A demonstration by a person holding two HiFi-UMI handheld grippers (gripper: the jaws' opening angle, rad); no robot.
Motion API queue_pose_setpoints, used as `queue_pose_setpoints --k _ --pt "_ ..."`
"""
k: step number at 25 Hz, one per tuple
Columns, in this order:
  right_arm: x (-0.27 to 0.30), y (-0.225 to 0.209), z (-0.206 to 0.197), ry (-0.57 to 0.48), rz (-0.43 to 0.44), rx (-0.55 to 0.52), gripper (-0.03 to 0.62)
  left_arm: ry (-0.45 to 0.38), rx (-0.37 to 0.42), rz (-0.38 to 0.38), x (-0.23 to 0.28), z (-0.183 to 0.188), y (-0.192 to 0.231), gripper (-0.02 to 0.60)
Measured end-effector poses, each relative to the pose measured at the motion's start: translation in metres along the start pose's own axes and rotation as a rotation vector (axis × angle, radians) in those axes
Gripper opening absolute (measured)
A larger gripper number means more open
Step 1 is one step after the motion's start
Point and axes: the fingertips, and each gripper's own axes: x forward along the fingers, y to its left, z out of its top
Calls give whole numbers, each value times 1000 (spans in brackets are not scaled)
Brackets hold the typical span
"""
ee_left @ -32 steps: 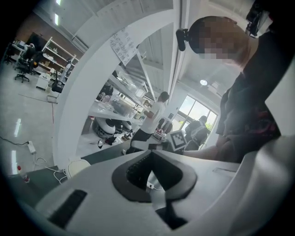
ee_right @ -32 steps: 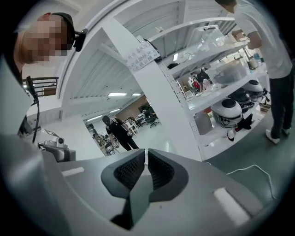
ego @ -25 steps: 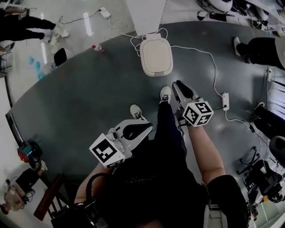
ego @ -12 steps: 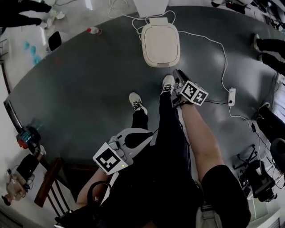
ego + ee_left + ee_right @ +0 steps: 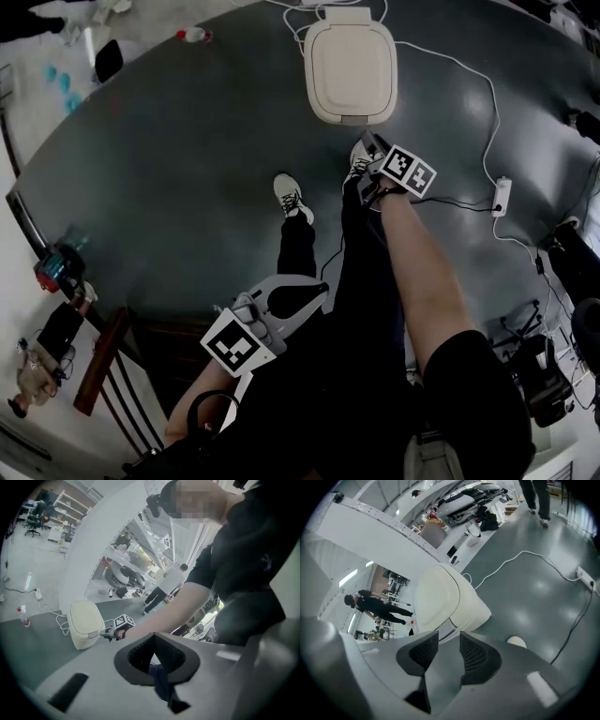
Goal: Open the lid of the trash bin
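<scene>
The cream trash bin (image 5: 352,70) stands on the dark grey floor with its lid down; it also shows in the right gripper view (image 5: 445,597) and the left gripper view (image 5: 84,630). My right gripper (image 5: 369,143) hangs low, just off the bin's near edge, towards its right corner. Its jaws (image 5: 449,637) have just been opening and stand apart with nothing between them. My left gripper (image 5: 322,288) stays back beside my left leg, its tips (image 5: 153,637) meeting, holding nothing. From there the right gripper (image 5: 107,633) appears next to the bin.
My shoes (image 5: 292,197) stand in front of the bin. A white power strip (image 5: 503,195) and its cable (image 5: 469,84) lie to the right. A wooden chair (image 5: 103,375) is at lower left, a bottle (image 5: 192,36) at upper left. People stand around the edges.
My right gripper has dropped down and rolled, arriving close to the bin's near edge. The left gripper has sunk a little. The bin sits larger and nearer in the head view.
</scene>
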Motion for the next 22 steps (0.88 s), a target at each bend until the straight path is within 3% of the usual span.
queue_pose_setpoints --k 10,16,22 --pt "40 -10 -8 -26 1 131 156 23 -36 11 -2 -26 18 0" --pt "45 -11 -10 -70 32 238 178 -8 -87 31 -6 -32 22 2" --pt "45 -20 -14 -78 6 258 193 -50 -99 34 -5 -33 24 1"
